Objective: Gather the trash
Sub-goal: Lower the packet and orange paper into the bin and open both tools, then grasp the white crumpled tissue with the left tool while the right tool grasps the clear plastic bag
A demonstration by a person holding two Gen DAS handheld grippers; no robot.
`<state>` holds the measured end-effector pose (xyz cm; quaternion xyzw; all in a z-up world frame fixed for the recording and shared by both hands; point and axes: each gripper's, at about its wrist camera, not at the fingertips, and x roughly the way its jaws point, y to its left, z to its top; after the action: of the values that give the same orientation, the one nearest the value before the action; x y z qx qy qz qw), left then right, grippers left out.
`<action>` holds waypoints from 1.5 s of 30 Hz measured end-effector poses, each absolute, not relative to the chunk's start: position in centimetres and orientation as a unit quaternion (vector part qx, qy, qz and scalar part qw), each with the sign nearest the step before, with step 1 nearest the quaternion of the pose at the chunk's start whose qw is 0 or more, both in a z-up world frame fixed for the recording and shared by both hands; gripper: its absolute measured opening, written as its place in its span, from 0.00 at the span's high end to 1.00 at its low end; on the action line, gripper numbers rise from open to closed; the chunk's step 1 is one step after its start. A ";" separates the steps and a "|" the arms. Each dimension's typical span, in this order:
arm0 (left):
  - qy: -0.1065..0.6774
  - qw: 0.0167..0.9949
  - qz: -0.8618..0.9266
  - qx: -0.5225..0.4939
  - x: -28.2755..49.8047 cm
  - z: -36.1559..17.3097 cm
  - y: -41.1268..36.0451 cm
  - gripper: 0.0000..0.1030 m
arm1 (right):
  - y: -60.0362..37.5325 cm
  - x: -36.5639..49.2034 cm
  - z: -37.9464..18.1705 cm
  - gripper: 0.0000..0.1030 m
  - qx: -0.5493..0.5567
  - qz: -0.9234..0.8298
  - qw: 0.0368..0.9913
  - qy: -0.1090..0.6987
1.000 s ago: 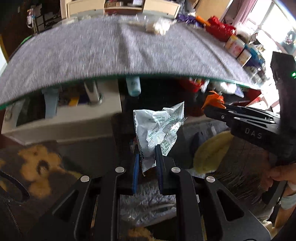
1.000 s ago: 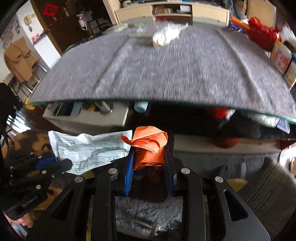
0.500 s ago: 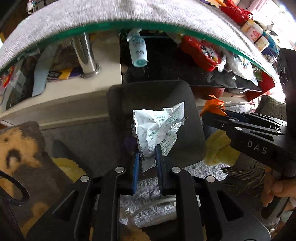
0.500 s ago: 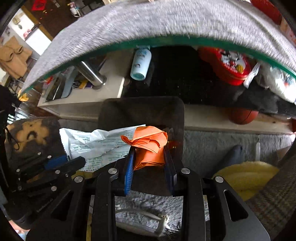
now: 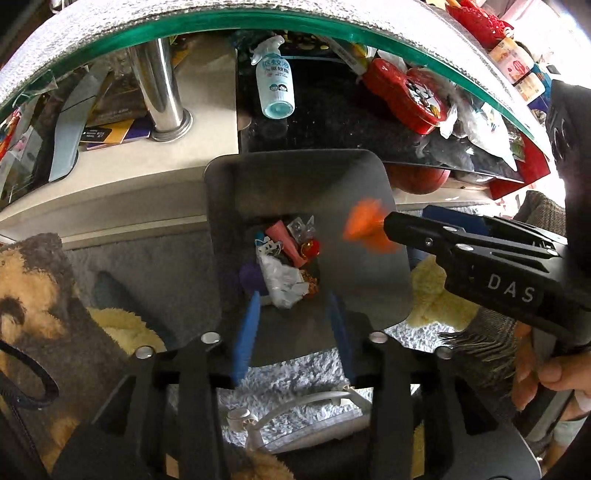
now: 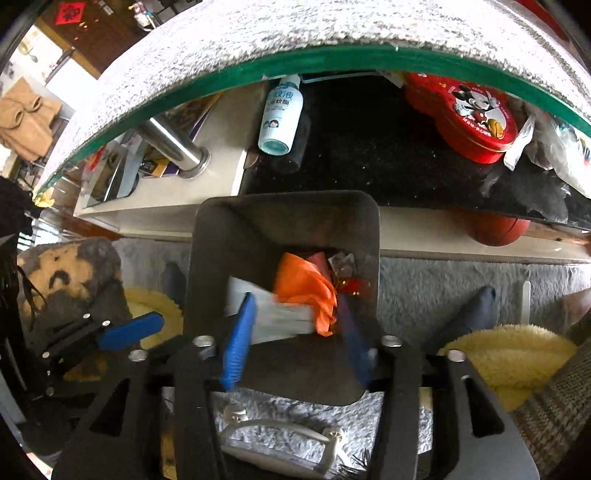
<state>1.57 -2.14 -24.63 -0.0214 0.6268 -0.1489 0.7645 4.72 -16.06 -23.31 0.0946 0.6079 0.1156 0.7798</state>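
A dark metal trash bin [image 5: 391, 280] stands on the floor under the glass table; it also shows in the right wrist view [image 6: 207, 266]. My left gripper [image 5: 295, 317] is open over the bin. The white crumpled wrapper [image 5: 280, 280] lies in the bin among other trash. My right gripper [image 6: 295, 328] is open above the bin. The orange paper [image 6: 306, 288] is blurred and falling free between the fingers; it also shows in the left wrist view [image 5: 364, 225]. The white wrapper [image 6: 280, 317] appears blurred below it.
The glass table edge [image 5: 258, 18] with a grey cloth hangs above. A spray bottle [image 5: 275, 88], a red Mickey tin [image 6: 469, 114] and a metal table leg [image 5: 162, 99] sit on the shelf below. Yellow slippers [image 6: 509, 354] and grey carpet [image 6: 424, 280] surround the bin.
Both grippers have opened. The white wrapper has dropped from the left gripper into the bin, and the orange paper has left the right gripper and is falling.
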 end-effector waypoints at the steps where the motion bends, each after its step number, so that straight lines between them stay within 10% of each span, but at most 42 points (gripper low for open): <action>1: 0.627 0.765 -0.148 -0.022 1.6 -24.5 -2.1 0.56 | -16.2 4.8 -23.2 0.42 0.095 0.114 0.780 0.607; 11: 0.589 0.796 -0.141 -0.010 2.6 -19.5 -1.2 0.14 | -17.7 5.8 -18.5 0.14 0.081 0.085 0.813 0.570; 37: 0.515 0.846 -0.140 -0.005 14.2 -9.6 -0.1 0.10 | -21.3 17.0 -8.0 0.12 0.090 0.073 0.871 0.478; 45: 0.531 0.834 -0.147 -0.008 18.7 -10.9 -0.9 0.10 | -19.7 22.6 -8.8 0.33 0.087 0.101 0.866 0.481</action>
<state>18.68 -0.85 -10.93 -0.0084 0.5312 -0.1474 0.8343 22.58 -19.70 -8.84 0.0872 0.4811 0.1011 0.8664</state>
